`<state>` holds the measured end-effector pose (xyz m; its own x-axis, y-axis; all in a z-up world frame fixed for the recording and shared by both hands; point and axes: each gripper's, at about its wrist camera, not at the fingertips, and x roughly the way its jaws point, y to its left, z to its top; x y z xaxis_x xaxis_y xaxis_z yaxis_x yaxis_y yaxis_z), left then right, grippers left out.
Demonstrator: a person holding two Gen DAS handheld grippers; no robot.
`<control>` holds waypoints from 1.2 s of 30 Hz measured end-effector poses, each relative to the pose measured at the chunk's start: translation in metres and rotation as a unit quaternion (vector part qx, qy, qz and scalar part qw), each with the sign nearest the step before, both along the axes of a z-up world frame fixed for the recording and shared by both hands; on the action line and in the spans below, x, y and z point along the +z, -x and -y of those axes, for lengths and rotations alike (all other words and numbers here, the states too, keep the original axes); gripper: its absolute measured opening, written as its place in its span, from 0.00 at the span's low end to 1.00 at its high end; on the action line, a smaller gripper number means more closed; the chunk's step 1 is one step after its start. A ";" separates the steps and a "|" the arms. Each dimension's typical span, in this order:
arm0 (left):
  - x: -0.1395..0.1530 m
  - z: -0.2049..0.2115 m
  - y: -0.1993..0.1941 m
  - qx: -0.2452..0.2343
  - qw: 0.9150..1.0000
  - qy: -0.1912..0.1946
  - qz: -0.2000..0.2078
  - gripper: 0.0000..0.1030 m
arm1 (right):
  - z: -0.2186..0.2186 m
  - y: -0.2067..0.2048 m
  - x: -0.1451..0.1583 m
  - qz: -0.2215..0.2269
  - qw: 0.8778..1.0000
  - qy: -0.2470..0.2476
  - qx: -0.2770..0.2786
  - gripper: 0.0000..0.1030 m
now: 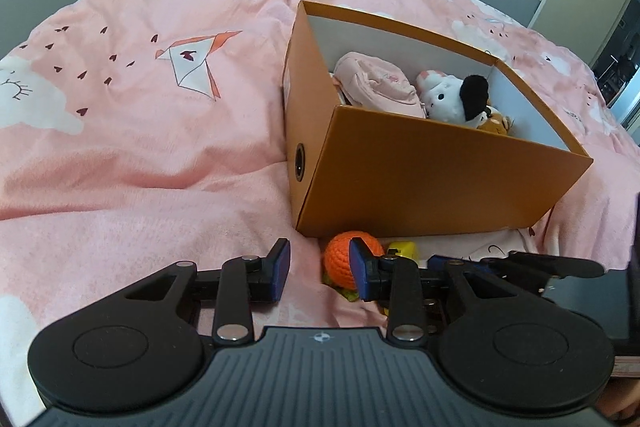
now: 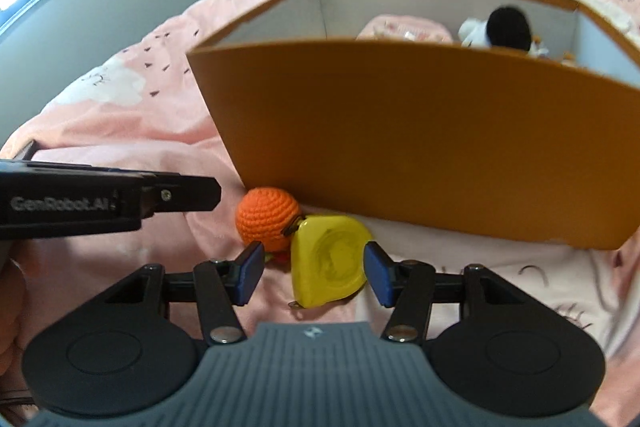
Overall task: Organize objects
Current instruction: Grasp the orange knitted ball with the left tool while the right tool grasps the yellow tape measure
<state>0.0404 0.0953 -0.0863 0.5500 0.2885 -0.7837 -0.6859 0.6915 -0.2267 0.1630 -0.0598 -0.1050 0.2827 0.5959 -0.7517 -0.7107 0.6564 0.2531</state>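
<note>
Orange shoebox sat open on pink duvet; held a pink pouch, a white plush with a black ear and a small brown plush against the white far wall. Crocheted orange ball and yellow tape measure lay on the duvet just outside the near wall, touching each other. Left view alone showed the round hole in the box's end and a door at far right; right view alone showed the whole tape measure and a window. Left gripper tilted down beside the ball, jaws apart, nothing between. Right gripper tilted down, jaws parted either side of the tape measure, pads not touching it.
</note>
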 end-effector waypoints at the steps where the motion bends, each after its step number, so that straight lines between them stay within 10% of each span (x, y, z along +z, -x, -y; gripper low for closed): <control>1: 0.000 0.000 0.000 -0.004 1.000 0.001 0.000 0.37 | -0.002 -0.002 -0.004 -0.008 1.000 0.000 0.001 0.55; 11: -0.005 -0.006 0.001 -0.006 1.000 0.014 0.002 0.37 | -0.004 -0.018 -0.028 -0.055 0.998 -0.006 -0.007 0.63; 17: -0.007 -0.009 0.000 -0.011 1.000 0.020 0.002 0.37 | 0.005 -0.021 -0.030 -0.072 0.997 -0.014 -0.022 0.22; 36: -0.028 0.005 -0.036 -0.060 0.998 0.009 -0.021 0.56 | 0.051 -0.026 -0.014 -0.075 0.993 0.018 -0.085 0.30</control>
